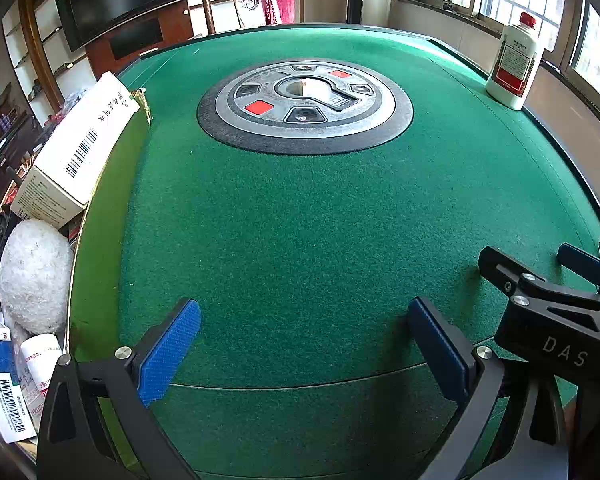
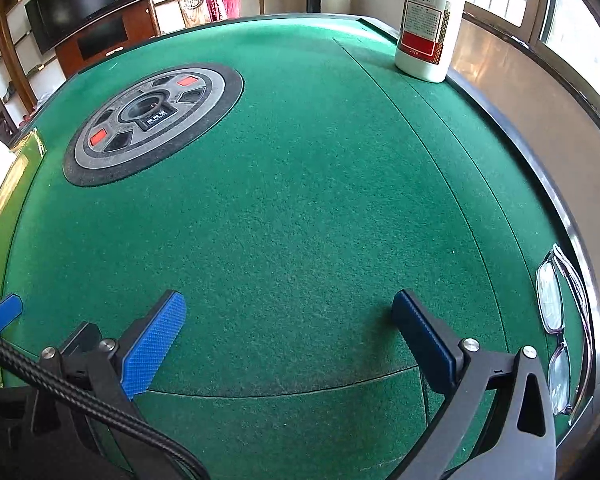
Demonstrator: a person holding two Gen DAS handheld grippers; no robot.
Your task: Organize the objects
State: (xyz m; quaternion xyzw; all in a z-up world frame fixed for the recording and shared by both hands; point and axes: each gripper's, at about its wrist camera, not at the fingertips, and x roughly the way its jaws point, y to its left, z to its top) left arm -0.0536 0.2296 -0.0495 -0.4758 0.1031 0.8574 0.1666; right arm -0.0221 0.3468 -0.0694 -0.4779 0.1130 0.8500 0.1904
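A white bottle with a red cap and red label [image 1: 515, 62] stands at the far right edge of the green felt table [image 1: 300, 220]; it also shows in the right wrist view [image 2: 426, 20]. A pair of glasses [image 2: 560, 328] lies at the table's right rim. My left gripper [image 1: 304, 344] is open and empty above the near felt. My right gripper [image 2: 288, 340] is open and empty too; it shows in the left wrist view [image 1: 540, 276] at the right. Each is far from the bottle.
A round grey control panel with red buttons [image 1: 305, 106] sits in the table's middle. At the left edge a white carton with a barcode [image 1: 76, 152], a white fluffy ball [image 1: 34, 276] and several small boxes [image 1: 8, 408] lie in a container. A dark TV hangs behind.
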